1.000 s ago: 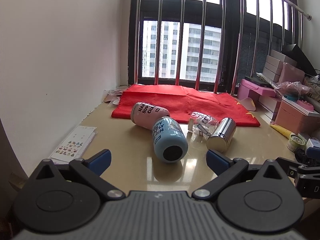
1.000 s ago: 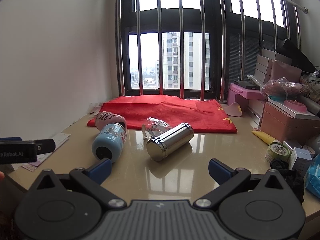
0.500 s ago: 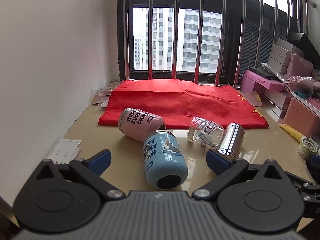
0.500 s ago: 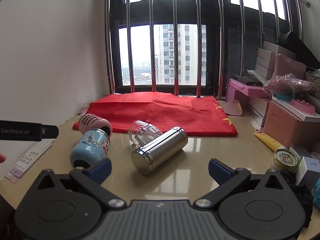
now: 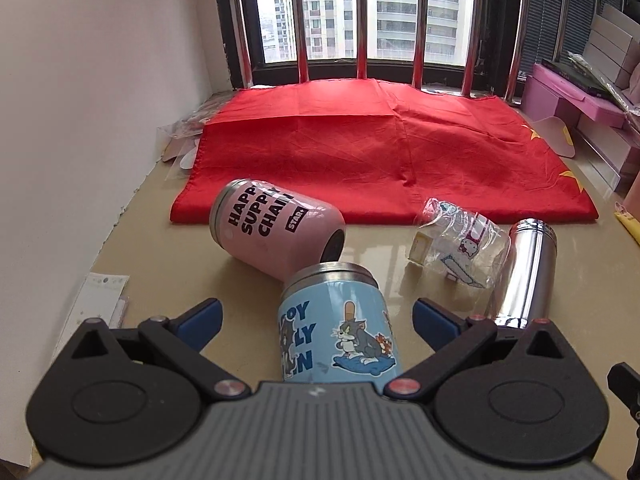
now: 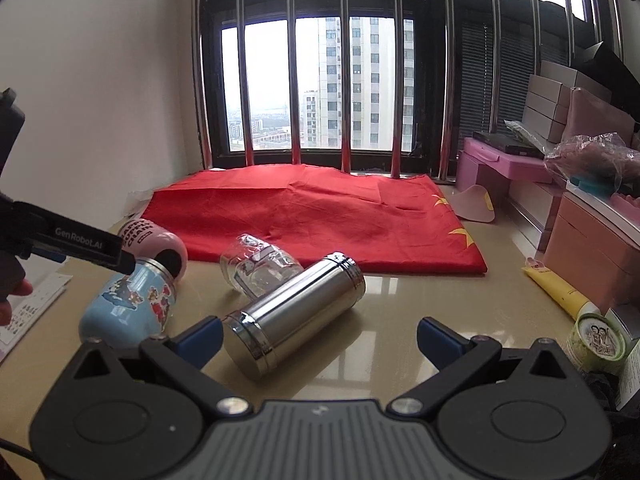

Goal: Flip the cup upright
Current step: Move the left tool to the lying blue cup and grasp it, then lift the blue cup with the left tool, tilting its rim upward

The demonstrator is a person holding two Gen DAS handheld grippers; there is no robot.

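Observation:
Several cups lie on their sides on the beige table [image 5: 160, 280]. A blue cartoon cup [image 5: 340, 328] lies between the open fingers of my left gripper [image 5: 316, 316], untouched; it also shows in the right wrist view [image 6: 128, 304]. A pink cup [image 5: 276, 228] lies just behind it. A clear plastic cup [image 5: 460, 244] and a steel cup [image 5: 528, 268] lie to the right. My right gripper [image 6: 320, 338] is open, with the steel cup [image 6: 296, 312] just ahead of its left finger. My left gripper's body [image 6: 72, 240] hovers over the blue cup.
A red flag cloth [image 5: 380, 152] covers the table's far half below the barred window. A white wall runs along the left with a sticker sheet [image 5: 100, 300] beside it. Pink boxes [image 6: 592, 240], a yellow tube [image 6: 556, 292] and a small tin [image 6: 596, 338] crowd the right side.
My left gripper has moved forward and down, so the blue cup now lies between its fingers. My right gripper has moved closer to the steel cup.

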